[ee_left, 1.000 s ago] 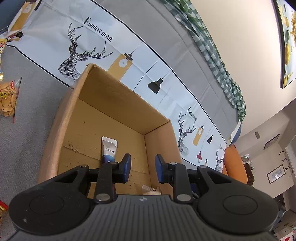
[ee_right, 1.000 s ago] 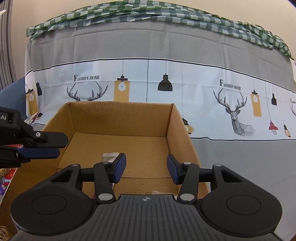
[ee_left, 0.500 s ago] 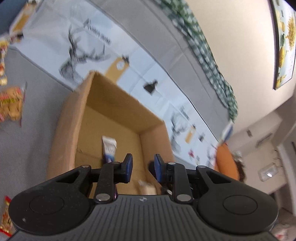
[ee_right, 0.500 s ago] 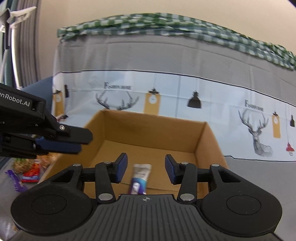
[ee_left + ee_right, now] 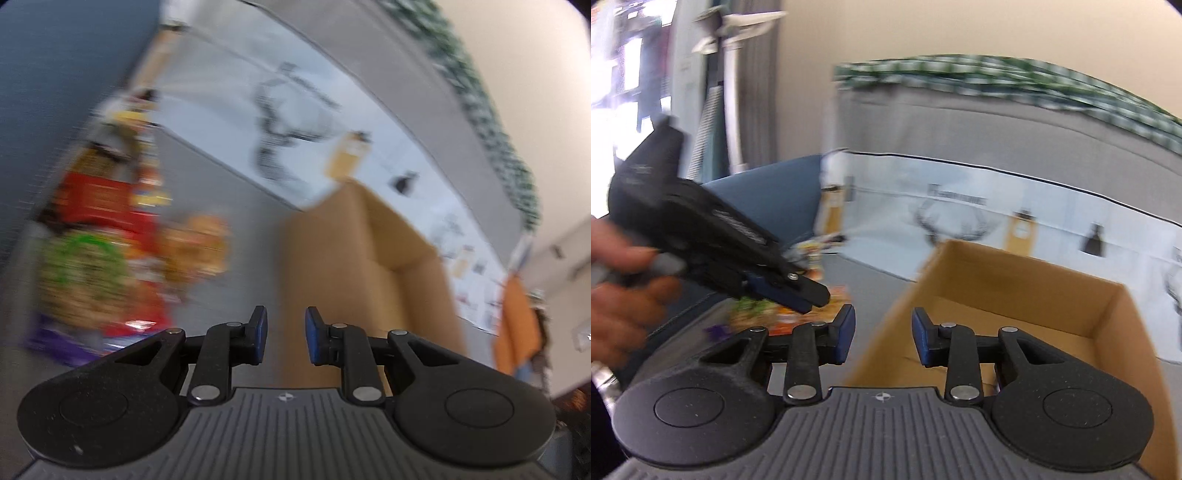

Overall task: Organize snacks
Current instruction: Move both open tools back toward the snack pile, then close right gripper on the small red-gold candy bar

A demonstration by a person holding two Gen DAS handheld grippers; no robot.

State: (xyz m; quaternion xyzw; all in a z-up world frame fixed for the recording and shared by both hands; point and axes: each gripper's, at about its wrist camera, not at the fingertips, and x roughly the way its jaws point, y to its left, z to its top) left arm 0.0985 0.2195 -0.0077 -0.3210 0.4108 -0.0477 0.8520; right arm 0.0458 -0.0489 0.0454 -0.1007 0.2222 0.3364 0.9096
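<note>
Snack packets (image 5: pixel 110 266) lie heaped on the grey surface left of the cardboard box (image 5: pixel 369 266); light, crinkly, best pinched at an edge seam. Left hand-held gripper (image 5: pixel 282 336) stands slightly parted, empty; right hand-held gripper (image 5: pixel 882 336), just narrowing, likewise.

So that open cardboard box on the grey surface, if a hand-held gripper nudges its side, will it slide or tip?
The cardboard box will probably slide rather than tip: it looks low and wide. It likely weighs little, since the part of its floor in view looks bare. Its thin walls may flex under a push near the rim.
</note>
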